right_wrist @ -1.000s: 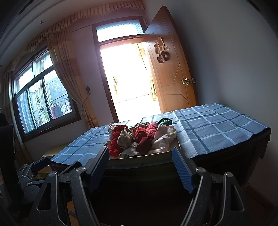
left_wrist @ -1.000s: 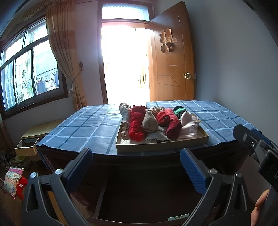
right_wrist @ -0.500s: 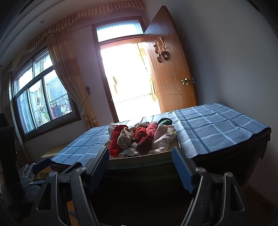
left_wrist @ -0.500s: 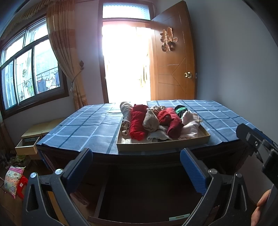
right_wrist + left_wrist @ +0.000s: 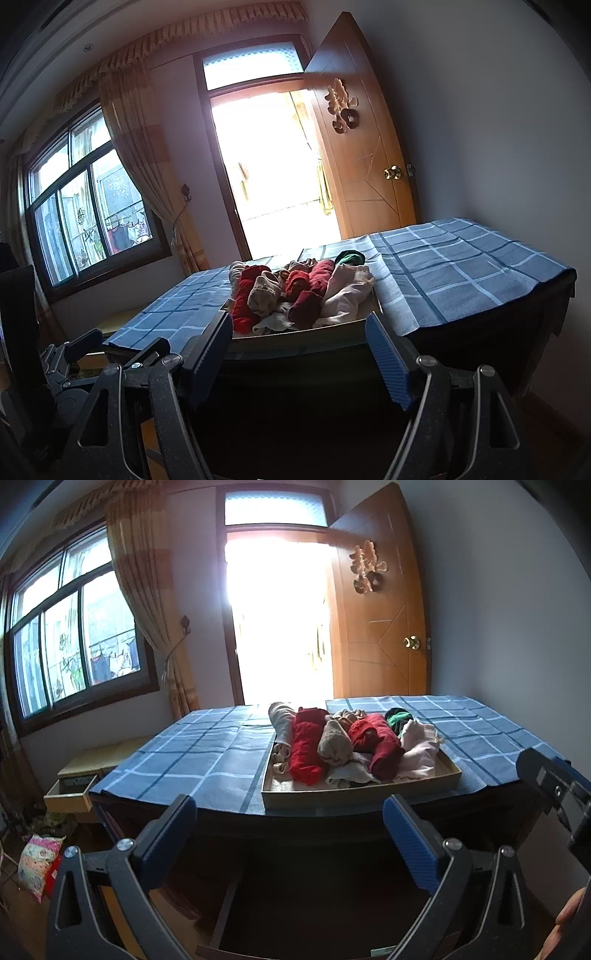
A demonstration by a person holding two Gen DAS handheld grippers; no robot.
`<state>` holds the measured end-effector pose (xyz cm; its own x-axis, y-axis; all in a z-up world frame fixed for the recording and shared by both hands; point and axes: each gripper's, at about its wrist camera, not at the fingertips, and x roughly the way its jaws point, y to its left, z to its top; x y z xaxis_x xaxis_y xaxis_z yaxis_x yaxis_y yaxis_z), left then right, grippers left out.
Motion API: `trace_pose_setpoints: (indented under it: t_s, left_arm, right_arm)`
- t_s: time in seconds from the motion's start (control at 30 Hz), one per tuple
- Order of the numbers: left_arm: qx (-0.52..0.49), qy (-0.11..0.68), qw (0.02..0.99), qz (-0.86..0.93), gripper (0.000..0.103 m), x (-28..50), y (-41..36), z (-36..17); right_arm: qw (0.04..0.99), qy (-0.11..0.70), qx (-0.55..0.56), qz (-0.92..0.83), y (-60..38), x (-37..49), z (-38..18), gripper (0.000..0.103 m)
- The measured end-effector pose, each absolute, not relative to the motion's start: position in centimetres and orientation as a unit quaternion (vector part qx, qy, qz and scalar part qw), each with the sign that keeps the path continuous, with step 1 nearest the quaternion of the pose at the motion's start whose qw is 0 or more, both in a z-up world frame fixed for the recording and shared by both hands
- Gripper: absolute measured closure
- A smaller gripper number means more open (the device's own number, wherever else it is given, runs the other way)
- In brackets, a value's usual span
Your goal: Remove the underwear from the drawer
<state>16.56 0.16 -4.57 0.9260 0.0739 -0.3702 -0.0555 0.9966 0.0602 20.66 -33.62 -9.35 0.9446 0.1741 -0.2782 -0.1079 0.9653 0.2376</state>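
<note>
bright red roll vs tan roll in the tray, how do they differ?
The bright red roll is longer and lies near the tray's left side; the tan roll is shorter, stubbier, just right of it. Red is vivid; tan is dull beige. Both are rolled cloth, side by side, untouched by either gripper.
</note>
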Motion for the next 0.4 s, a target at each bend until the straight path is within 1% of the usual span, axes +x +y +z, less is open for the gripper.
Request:
trace_pose_setpoints:
  t_s: [0.1, 0.23, 0.4]
  left_arm:
    - [0.006, 0.195, 0.981, 0.011, 0.000, 16.59, 0.43, -4.61]
    - [0.025, 0.190, 0.981, 0.021, 0.000, 16.38, -0.07, -4.68]
    - [0.021, 0.196, 0.980, 0.023, 0.000, 16.61, 0.05, -4.73]
  right_arm:
    - [0.980, 0.150, 0.111, 0.071, -33.62, 20.63, -9.30, 0.026]
    - [0.980, 0.151, 0.112, 0.072, -33.60, 20.69, -9.31, 0.026]
    - [0.979, 0.152, 0.111, 0.072, -33.56, 20.71, -9.31, 0.026]
